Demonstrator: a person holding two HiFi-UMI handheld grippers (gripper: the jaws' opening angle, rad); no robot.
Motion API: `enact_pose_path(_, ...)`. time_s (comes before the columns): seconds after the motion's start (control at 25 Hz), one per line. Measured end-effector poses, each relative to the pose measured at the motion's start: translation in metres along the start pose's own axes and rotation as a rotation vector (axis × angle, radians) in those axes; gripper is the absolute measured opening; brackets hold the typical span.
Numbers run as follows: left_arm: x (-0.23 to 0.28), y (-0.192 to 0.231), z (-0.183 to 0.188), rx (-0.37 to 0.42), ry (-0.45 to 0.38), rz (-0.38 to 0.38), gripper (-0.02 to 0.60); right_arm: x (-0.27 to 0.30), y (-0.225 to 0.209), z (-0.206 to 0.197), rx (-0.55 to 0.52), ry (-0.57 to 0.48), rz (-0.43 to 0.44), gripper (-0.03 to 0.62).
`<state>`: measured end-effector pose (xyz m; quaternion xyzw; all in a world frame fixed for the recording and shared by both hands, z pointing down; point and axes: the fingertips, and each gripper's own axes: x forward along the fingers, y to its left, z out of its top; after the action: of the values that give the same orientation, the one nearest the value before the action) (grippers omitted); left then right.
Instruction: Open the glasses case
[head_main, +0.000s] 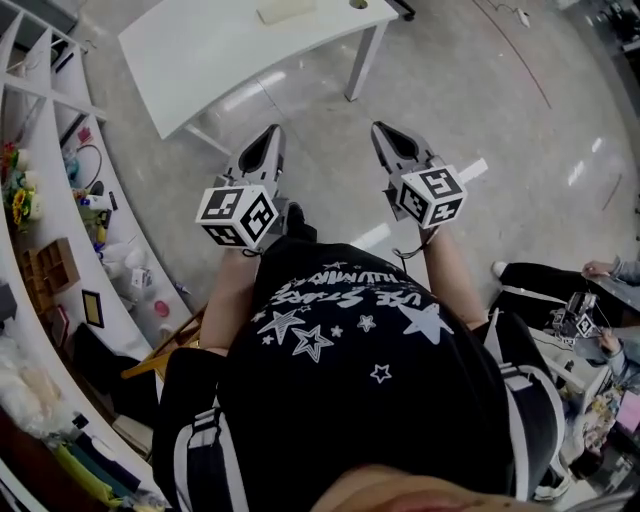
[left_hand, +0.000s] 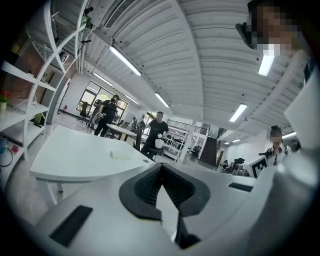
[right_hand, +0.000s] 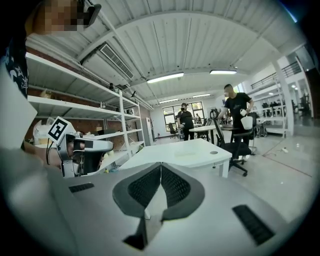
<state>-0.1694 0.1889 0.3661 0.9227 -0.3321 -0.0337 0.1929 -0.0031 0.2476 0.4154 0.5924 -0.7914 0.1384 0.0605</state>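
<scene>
Head view: my left gripper (head_main: 272, 132) and right gripper (head_main: 380, 130), jaws clenched empty, hang short of the far table (head_main: 200, 55); next I must reach what I take for the glasses case (head_main: 285, 12).

Lab-office; white table (head_main: 200, 55); stocked shelving (right_hand: 80, 106); swivel chair (right_hand: 235, 145).

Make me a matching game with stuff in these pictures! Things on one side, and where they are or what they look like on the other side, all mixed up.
Things:
1 table
2 shelves
3 shirt
4 left gripper

Matches:
A black with white stars
B jaws shut, nothing held
C white, in front of the person
D along the person's left side

Pairs: 1-C, 2-D, 3-A, 4-B
</scene>
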Motion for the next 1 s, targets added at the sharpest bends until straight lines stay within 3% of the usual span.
enact_pose_path(0.36, 0.047, 0.069, 0.025, -0.014, 0.031, -0.027, 0.012, 0.083, -0.014, 0.023, 0.029, 0.010, -0.045, 0.009)
enact_pose_path(0.56, 0.061, 0.103, 0.035, -0.025, 0.042, -0.050, 0.012, 0.120, -0.022, 0.036, 0.056, -0.019, -0.122, 0.009)
enact_pose_path(1.0, 0.083, 0.143, 0.049, -0.039, 0.052, -0.091, 0.012, 0.160, -0.025, 0.041, 0.076, -0.006, -0.171, 0.009)
